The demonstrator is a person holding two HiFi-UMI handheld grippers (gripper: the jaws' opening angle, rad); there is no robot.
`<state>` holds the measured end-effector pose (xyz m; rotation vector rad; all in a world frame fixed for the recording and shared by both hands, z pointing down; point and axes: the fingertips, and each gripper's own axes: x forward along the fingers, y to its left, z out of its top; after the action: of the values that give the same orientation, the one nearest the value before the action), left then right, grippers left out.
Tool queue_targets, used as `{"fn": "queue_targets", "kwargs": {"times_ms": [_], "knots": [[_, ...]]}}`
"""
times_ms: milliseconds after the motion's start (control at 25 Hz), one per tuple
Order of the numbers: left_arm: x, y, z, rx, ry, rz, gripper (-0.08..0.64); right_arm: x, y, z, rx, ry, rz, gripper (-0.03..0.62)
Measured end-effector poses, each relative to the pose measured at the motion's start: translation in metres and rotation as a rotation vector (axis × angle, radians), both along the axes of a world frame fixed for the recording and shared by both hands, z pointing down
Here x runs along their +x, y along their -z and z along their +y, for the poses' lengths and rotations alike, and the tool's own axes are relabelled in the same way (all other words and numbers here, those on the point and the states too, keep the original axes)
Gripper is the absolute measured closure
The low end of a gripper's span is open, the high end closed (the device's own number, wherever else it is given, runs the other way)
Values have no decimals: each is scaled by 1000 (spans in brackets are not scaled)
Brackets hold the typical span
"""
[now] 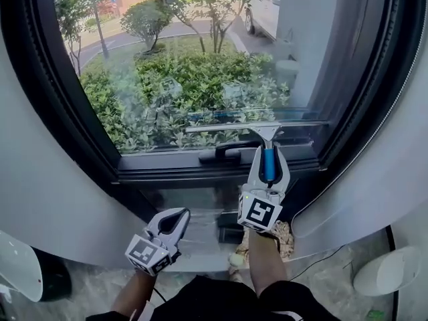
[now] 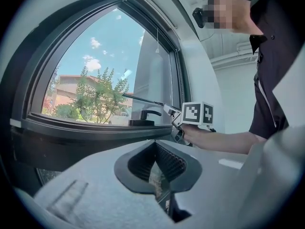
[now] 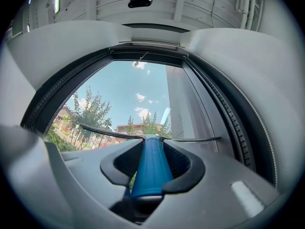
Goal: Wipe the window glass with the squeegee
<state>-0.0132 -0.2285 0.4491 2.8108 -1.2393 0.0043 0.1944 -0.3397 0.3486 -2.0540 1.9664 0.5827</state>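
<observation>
Clamping the blue-handled, silver-bladed squeegee (image 1: 266, 134), the right gripper (image 1: 268, 151) holds it against the dark-framed window glass (image 1: 187, 59). The left gripper (image 1: 179, 214) is empty, its 2 jaws together.

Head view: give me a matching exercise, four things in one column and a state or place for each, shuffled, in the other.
1. squeegee
2. left gripper
3. right gripper
4. window handle

A. black, on the window frame
B. shut on a blue grip
C. blade across the window glass
D. shut, empty, lowest in view

Pairs: 1-C, 2-D, 3-B, 4-A
</observation>
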Motion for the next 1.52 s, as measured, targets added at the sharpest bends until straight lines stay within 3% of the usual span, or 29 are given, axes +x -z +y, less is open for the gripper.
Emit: {"fn": "queue_targets", "kwargs": {"times_ms": [280, 480, 600, 840, 1000, 1520], "knots": [[16, -3, 9, -4, 36, 17, 558, -3, -3, 2, -35, 43, -19, 459], [18, -7, 18, -9, 108, 32, 558, -4, 9, 15, 1, 87, -50, 459], [10, -7, 25, 31, 167, 48, 558, -15, 32, 26, 59, 116, -3, 459], [-12, 10, 18, 83, 159, 79, 558, -41, 107, 26, 215, 109, 72, 459], [-34, 41, 9, 177, 131, 119, 558, -57, 164, 12, 314, 85, 63, 459], [-72, 76, -13, 284, 111, 186, 558, -69, 285, -5, 524, -29, -5, 459]]}}
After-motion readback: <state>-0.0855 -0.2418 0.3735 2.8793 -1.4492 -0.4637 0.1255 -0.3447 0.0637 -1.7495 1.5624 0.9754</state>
